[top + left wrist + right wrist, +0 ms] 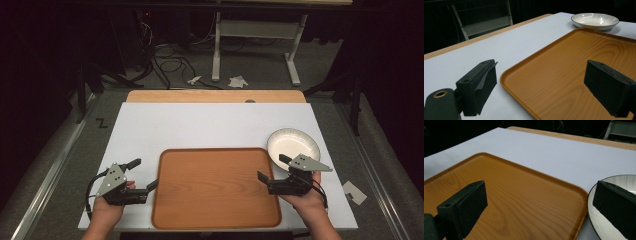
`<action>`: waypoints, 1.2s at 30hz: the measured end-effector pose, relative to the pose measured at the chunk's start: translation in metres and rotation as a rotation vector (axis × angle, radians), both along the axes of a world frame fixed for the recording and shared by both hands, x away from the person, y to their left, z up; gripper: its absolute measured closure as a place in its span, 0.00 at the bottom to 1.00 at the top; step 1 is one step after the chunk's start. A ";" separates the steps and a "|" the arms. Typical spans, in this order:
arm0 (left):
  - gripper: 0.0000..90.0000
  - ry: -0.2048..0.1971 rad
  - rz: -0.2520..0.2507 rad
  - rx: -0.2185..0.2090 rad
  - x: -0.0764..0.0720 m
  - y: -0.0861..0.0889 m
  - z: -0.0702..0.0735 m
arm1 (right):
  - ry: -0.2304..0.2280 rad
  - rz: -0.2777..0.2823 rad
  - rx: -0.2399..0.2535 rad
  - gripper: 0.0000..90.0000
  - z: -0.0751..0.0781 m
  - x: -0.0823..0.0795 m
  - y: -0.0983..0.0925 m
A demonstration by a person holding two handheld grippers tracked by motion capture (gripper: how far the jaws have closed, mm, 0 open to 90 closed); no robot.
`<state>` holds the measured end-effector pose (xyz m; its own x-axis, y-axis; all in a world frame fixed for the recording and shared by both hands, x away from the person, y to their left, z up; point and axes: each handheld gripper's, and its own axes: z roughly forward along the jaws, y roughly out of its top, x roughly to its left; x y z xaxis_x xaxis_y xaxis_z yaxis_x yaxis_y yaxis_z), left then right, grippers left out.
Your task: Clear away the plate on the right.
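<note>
A brown wooden tray (215, 187) lies flat at the near middle of the white table top (210, 125), with nothing on it. A white shallow plate (293, 145) sits just past the tray's far right corner. My left gripper (144, 174) is held at the tray's left edge, open, one jaw over the rim. My right gripper (272, 167) is open at the tray's right edge, beside the plate. In the left gripper view the open gripper (541, 72) frames the tray (574, 57) and the distant plate (594, 20). In the right gripper view the open gripper (539, 192) spans tray (511, 185) and plate (624, 181).
A strip of bare wooden table (215, 96) shows beyond the white top. On the floor behind are a white table frame (216, 45), cables (170, 62) and paper scraps (238, 81). A scrap of paper (354, 192) lies on the floor at the right.
</note>
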<state>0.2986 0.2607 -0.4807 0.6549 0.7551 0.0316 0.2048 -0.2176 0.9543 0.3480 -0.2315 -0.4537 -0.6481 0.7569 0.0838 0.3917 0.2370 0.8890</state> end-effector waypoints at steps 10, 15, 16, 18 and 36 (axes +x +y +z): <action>0.13 -0.010 0.008 0.008 -0.003 0.000 0.001 | 0.023 0.020 -0.013 0.00 -0.005 0.001 -0.001; 0.12 -0.016 0.018 0.009 -0.001 0.003 0.001 | 0.026 0.004 -0.006 0.00 -0.006 0.001 0.001; 0.12 -0.011 0.013 0.012 0.000 0.003 0.000 | 0.027 0.003 -0.006 0.00 -0.007 0.001 0.001; 0.13 -0.007 0.008 0.017 0.001 0.002 -0.001 | 0.025 -0.005 -0.010 0.00 -0.009 0.002 0.002; 0.14 -0.016 -0.020 0.028 0.002 -0.004 0.000 | 0.045 -0.191 0.012 0.00 -0.009 0.010 -0.038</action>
